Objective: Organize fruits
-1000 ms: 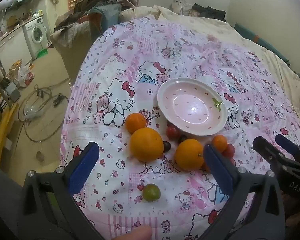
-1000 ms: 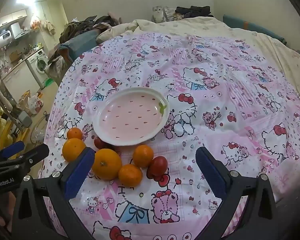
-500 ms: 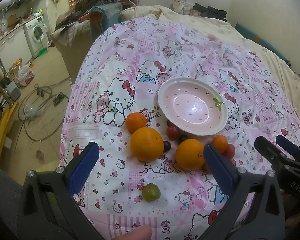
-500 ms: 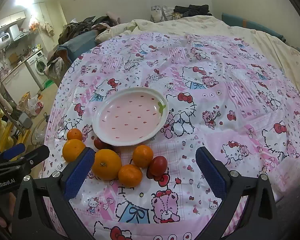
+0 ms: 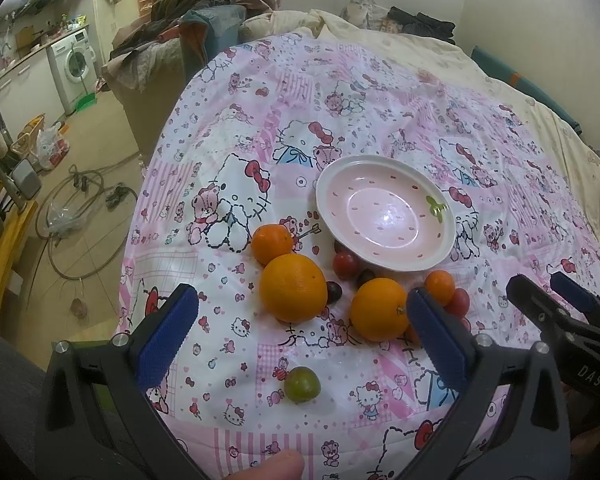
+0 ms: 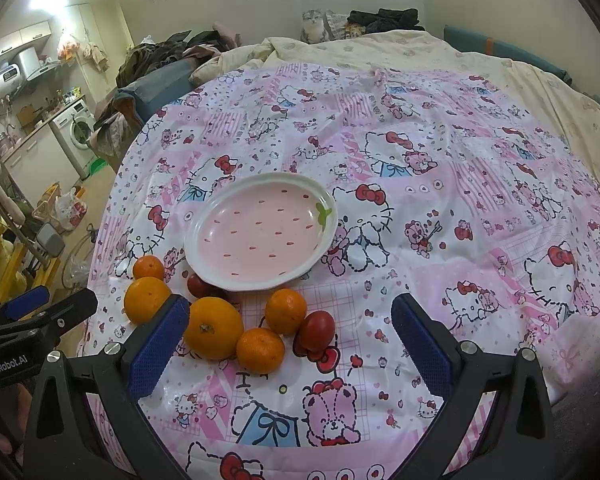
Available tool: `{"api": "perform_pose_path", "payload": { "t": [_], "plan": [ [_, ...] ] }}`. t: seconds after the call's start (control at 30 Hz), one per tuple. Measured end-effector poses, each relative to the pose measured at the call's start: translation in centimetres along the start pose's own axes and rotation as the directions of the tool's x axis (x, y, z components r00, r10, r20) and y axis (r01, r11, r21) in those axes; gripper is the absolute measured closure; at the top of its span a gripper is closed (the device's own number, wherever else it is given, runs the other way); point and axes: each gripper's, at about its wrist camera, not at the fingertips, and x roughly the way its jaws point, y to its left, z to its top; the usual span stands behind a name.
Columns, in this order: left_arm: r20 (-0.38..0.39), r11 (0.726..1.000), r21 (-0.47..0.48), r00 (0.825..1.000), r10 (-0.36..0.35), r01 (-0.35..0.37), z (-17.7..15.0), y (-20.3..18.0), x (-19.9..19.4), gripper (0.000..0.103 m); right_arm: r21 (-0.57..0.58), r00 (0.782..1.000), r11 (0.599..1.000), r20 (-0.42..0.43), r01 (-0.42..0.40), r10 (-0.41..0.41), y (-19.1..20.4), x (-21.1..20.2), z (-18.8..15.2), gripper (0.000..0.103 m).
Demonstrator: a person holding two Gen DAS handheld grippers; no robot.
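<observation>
- Left claw (image 5: 300, 332) spread wide, nothing between its blue pads, hovering over the near edge of the bed (image 5: 380, 92).
- Right claw (image 6: 288, 340) likewise wide open and empty, held just beside the left one.
- Pink plate (image 6: 320, 240) bare, sitting on the cartoon-print quilt (image 6: 460, 184) past the fruit.
- Fruit clustered on the quilt just in front of the plate: big orange (image 5: 293, 287), second orange (image 5: 379, 309), small mandarin (image 5: 272, 238), red tomatoes (image 5: 346, 265), dark grape-like fruit (image 5: 333, 293).
- Green fruit (image 5: 302, 384) alone, apart from the cluster, nearest the left claw.
- Nothing on the plate yet; task judged barely begun.
- Risk: soft, uneven bedding under round fruit; a nudge from a descending pad likely to send an orange rolling, possibly off the near edge of the bed.
- Risk: fruits touching one another; closing on one may knock its neighbours.
- Risk: tomatoes probably soft; hard squeeze could split them.
- Risk: plate resting on soft quilt; fruit dropped near the rim could tip it.
- Risk: two claws close together; clash possible if both reach at once.
</observation>
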Motion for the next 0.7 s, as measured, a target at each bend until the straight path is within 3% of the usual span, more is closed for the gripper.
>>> {"api": "perform_pose_path", "payload": {
  "t": [0.7],
  "plan": [
    [-0.018,1.000,-0.002,1.000,0.003,-0.003,0.04,-0.41,0.13,0.000,0.002,1.000,1.000,-0.005,-0.002,0.002,0.06,0.10,-0.08,0.000]
  ]
}}
